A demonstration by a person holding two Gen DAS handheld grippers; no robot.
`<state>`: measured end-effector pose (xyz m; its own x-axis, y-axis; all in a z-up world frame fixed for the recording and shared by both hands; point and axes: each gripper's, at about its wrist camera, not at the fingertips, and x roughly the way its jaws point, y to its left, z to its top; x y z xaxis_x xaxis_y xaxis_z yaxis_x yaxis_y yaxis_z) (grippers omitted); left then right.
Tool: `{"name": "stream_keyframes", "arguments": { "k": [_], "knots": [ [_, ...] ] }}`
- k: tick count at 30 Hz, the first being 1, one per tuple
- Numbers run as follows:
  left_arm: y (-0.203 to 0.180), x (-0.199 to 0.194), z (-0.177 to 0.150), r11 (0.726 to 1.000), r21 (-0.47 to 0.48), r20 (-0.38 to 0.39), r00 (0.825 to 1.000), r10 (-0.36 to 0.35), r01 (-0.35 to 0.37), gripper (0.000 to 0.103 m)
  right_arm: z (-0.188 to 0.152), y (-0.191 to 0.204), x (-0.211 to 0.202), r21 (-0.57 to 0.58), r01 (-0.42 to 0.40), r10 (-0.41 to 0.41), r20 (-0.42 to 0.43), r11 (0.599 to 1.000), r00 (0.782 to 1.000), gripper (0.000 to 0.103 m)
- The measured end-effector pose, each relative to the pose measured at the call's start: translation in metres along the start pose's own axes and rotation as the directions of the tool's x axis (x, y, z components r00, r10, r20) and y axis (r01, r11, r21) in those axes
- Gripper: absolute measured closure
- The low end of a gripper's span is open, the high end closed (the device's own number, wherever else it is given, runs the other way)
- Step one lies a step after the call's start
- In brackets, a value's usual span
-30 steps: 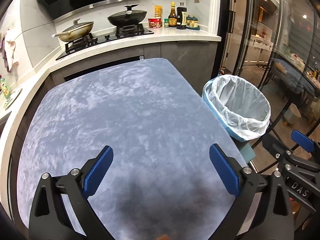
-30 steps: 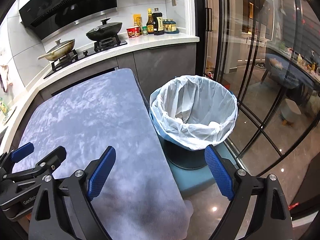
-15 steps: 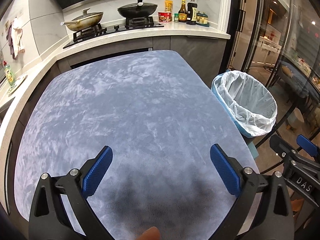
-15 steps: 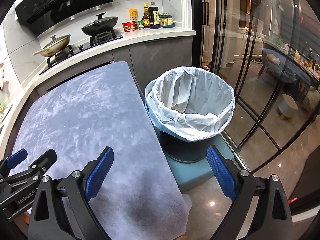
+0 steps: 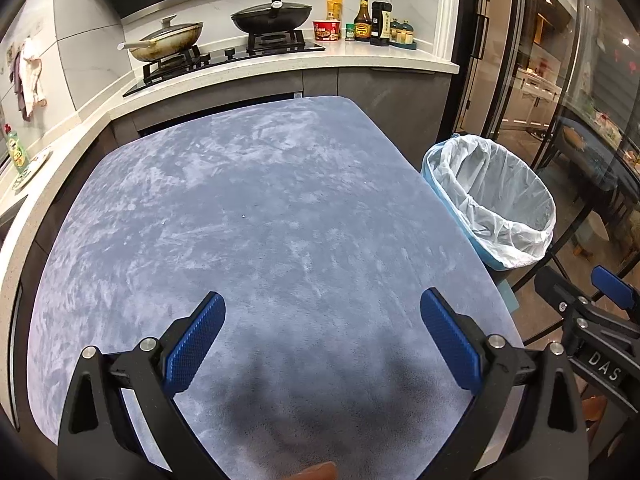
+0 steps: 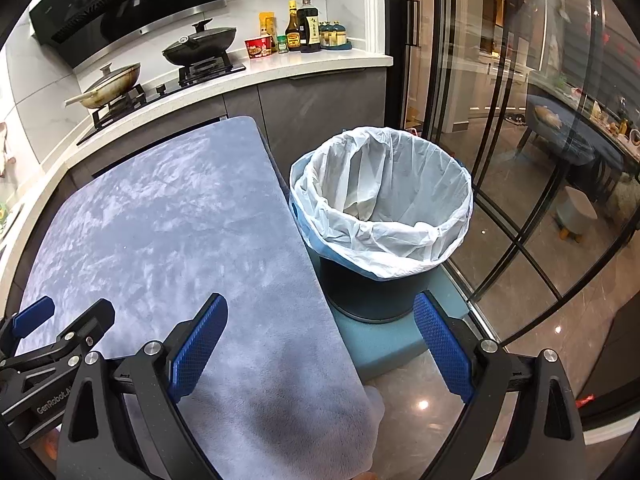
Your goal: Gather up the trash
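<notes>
A trash bin with a white liner (image 6: 380, 216) stands on a blue mat just right of the table; it also shows in the left wrist view (image 5: 492, 208). The table carries a grey-blue cloth (image 5: 256, 220) with only tiny specks on it. My left gripper (image 5: 322, 340) is open and empty above the table's near end. My right gripper (image 6: 320, 344) is open and empty over the table's right edge, short of the bin. No trash item shows on the table.
A kitchen counter (image 5: 360, 60) with a hob, two pans and sauce bottles (image 5: 372, 20) runs behind the table. Glass doors (image 6: 520, 160) stand right of the bin. A small stool (image 6: 576, 216) sits beyond the glass.
Both grippers have drawn back and up, so the table and bin look farther away. Both stay open and empty.
</notes>
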<state>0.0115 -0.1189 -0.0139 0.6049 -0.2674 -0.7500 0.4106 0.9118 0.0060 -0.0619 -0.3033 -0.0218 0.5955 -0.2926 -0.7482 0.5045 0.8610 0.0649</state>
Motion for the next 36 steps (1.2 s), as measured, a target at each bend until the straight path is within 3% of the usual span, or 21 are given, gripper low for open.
{"name": "stream_keyframes", "arguments": {
  "k": [36],
  "knots": [
    [-0.005, 0.011, -0.004, 1.000, 0.008, -0.034, 0.999, 0.019, -0.019, 0.009, -0.004, -0.007, 0.010, -0.001, 0.009, -0.009, -0.017, 1.000, 1.000, 0.013]
  ]
}}
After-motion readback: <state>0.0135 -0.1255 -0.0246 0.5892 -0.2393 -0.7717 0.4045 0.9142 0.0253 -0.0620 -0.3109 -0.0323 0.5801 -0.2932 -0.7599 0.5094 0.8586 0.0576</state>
